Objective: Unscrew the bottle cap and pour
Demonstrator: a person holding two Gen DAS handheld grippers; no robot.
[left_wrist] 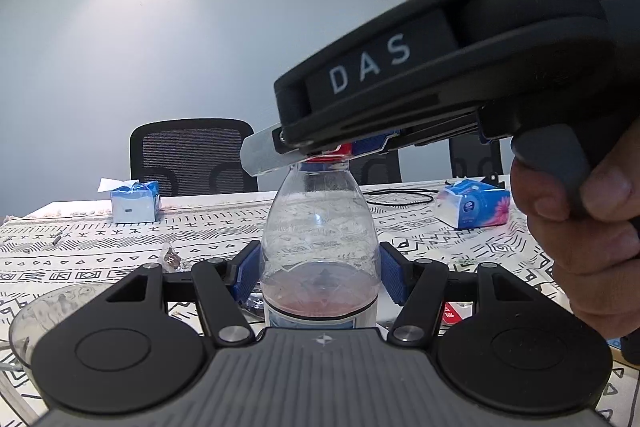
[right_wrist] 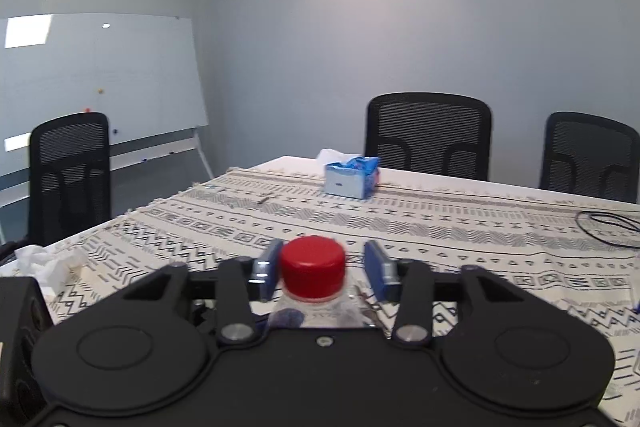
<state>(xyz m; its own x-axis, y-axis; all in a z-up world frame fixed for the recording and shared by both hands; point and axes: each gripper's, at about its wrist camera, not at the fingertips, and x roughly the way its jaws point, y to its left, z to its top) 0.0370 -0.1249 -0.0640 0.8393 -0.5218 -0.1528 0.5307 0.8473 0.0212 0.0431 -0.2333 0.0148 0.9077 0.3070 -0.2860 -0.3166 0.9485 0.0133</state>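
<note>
Pinching the bottle [left_wrist: 320,247] upright on the bench [left_wrist: 460,239], my left gripper [left_wrist: 320,275] grips its body. My right gripper [right_wrist: 320,269] sits level, spread around the cap [right_wrist: 313,263]; only the left view shows my hand [left_wrist: 580,227] at 3 o'clock.

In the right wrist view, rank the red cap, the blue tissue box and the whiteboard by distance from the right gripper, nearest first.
1. Red cap: between the right gripper's fingers, a gap showing on its right.
2. Blue tissue box: straight ahead, at the far end of the patterned tablecloth.
3. Whiteboard: far left, against the wall.
</note>
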